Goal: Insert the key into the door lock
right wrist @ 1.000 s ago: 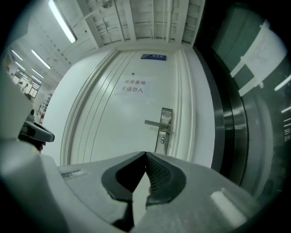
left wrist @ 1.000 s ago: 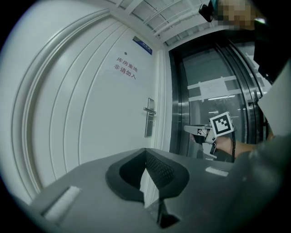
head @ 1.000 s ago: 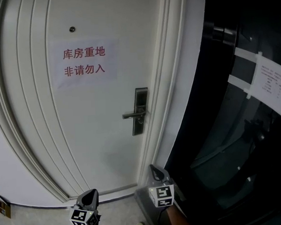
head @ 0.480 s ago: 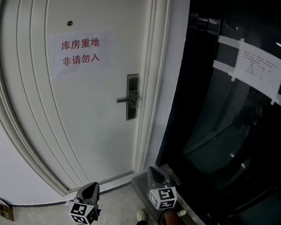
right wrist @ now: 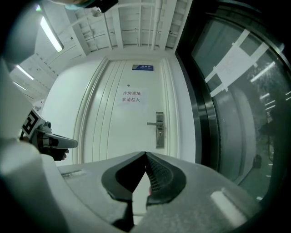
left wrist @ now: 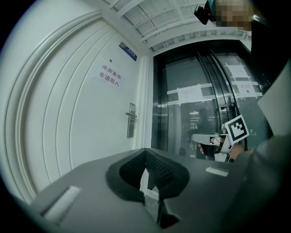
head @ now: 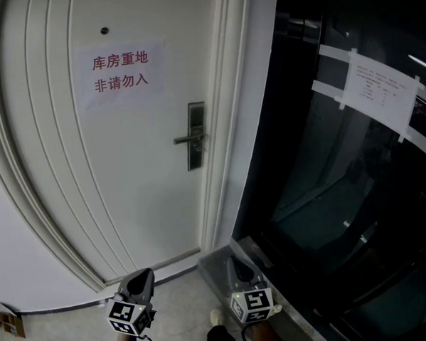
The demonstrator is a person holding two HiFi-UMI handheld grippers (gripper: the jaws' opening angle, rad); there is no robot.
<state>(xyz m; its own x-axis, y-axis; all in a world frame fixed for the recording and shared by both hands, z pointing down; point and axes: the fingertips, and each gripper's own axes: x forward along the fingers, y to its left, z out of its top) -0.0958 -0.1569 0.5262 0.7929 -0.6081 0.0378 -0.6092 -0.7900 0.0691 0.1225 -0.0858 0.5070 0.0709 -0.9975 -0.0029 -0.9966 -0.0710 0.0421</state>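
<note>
White door stood well ahead of you, with its lock plate and handle near the right edge. Your 2 tongs, left gripper and right gripper, were both pinched closed. I could not make out a key in either. It should handle as small, light, stiff and slippery, so pinch its flat head and leave the blade free.

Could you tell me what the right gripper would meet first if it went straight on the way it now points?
The right gripper would probably meet the white door, just below and left of the lock plate; nothing shows in between, though depth is unclear.
</note>
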